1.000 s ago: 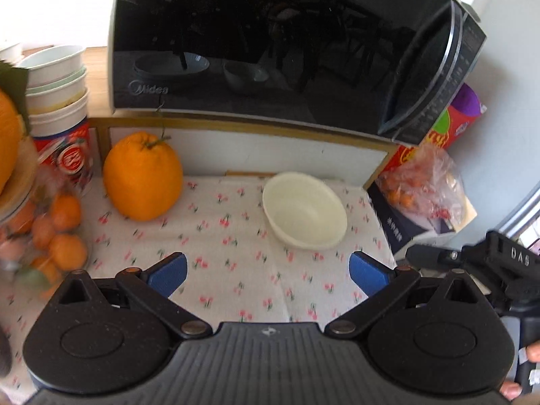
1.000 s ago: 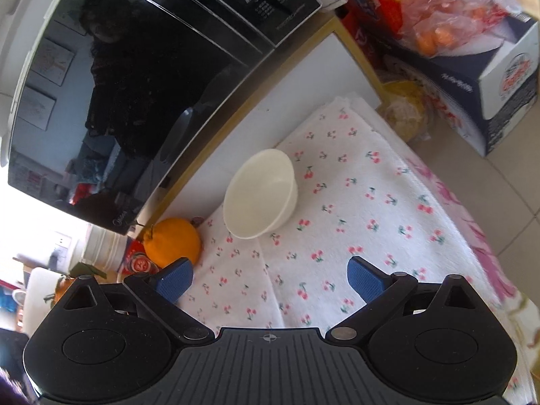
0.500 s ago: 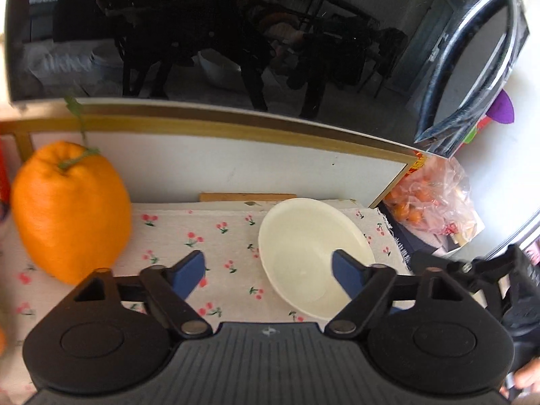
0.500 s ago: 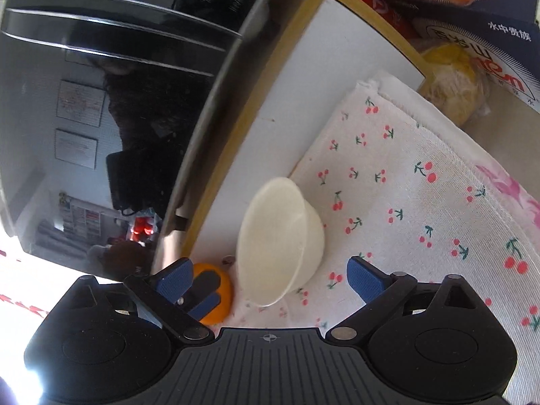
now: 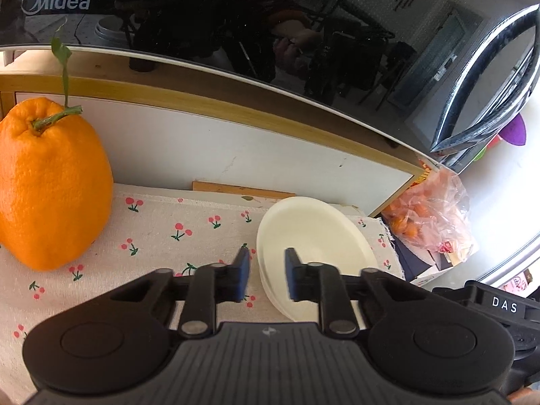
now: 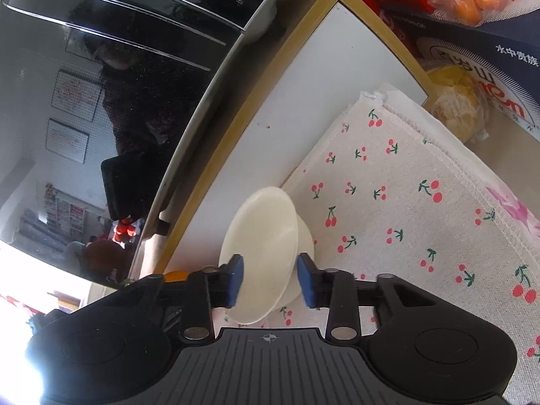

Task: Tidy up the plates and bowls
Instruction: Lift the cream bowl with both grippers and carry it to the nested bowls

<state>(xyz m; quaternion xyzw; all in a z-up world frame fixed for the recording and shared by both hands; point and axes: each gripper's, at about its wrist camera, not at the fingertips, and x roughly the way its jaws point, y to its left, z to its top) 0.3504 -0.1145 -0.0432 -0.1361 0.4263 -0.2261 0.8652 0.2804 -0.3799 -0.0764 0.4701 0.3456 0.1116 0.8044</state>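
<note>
The cream bowl [image 5: 314, 236] sits on the cherry-print cloth [image 5: 162, 236] beneath the microwave [image 5: 270, 33], beside a large orange [image 5: 50, 185]. Both claws have just been closing: left claw [image 5: 266, 275] and right claw [image 6: 270, 280] each pinch its rim

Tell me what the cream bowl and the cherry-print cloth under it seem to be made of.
Bowl: likely matte plastic or melamine; its cream surface is even, dull and without glare, though glazed ceramic can't be ruled out. Cherry-print cloth: woven fabric, probably cotton or linen; the weave texture, stitched hem and frayed corner show.
</note>
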